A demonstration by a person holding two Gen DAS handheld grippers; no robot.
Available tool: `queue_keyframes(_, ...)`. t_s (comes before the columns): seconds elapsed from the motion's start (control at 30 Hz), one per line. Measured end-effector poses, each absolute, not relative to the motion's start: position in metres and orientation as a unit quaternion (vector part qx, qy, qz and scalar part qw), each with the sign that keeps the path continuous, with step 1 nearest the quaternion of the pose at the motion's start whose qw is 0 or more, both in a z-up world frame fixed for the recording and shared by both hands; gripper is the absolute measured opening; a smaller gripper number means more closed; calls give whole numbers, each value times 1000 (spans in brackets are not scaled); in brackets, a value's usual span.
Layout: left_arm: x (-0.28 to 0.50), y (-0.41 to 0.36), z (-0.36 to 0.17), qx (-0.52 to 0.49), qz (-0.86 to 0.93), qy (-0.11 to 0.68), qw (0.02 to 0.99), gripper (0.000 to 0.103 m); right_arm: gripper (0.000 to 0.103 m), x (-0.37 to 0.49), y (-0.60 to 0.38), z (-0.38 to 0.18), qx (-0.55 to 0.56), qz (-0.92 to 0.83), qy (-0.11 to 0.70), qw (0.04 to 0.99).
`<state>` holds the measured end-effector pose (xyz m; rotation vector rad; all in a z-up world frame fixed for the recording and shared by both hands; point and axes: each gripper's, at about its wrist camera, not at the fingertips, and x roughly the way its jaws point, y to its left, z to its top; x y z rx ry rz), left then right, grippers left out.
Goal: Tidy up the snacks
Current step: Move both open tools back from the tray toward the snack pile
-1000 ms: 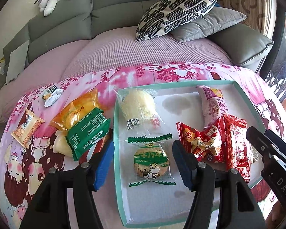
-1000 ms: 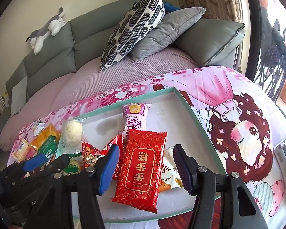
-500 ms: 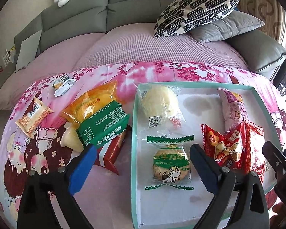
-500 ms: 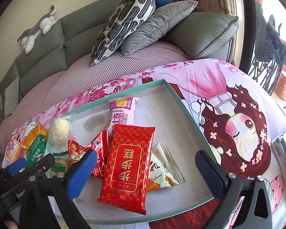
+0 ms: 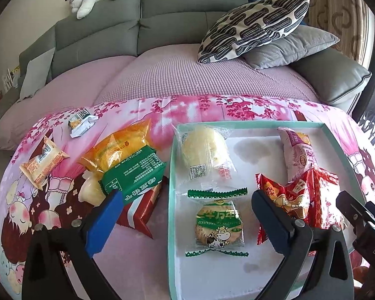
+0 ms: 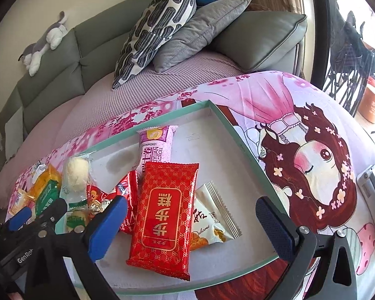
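A teal-rimmed tray point(image 5: 172, 165) point(image 6: 240, 140) holds several snacks: a round green-wrapped biscuit point(image 5: 218, 223), a clear-wrapped bun point(image 5: 204, 147), a pink roll pack point(image 5: 301, 153) point(image 6: 156, 147), a red candy pack point(image 5: 285, 198) and a big red pack point(image 6: 163, 215). Left of the tray lie a green pack point(image 5: 132, 172), a yellow bag point(image 5: 117, 147) and a red box point(image 5: 140, 207). My left gripper point(image 5: 185, 217) is open and empty above the tray's left edge. My right gripper point(image 6: 191, 223) is open and empty over the red pack.
Two small snack packs point(image 5: 43, 158) point(image 5: 81, 122) lie at the far left of the pink cloth. A grey sofa with cushions point(image 5: 252, 25) stands behind. A white snack pack point(image 6: 212, 217) lies under the red pack in the tray.
Both grippers have opened wide. The left gripper has shifted left, from over the biscuit toward the tray's left edge. The right gripper has lifted slightly.
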<state>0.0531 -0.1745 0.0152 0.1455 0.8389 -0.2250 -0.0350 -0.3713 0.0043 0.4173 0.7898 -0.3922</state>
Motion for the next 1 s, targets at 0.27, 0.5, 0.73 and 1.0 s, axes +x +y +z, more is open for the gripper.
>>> queue_keyframes(0.27,46,-164,27,51,-118,356,926,102,103,-41,-373,15,205,-198,356,890)
queue_keyframes(0.5,50,-140,35,18,-116,355,928,102,103,-34,-358,20,195,-172,352,899)
queue_keyframes(0.73,55,-107,39,19,-81,352,932,102,103,-20,-328,19,174,-144,362,904)
queue_keyframes(1.0,58,-70,46,1,-61,341,938,102,103,-1,-288,14,154,-112,377,906)
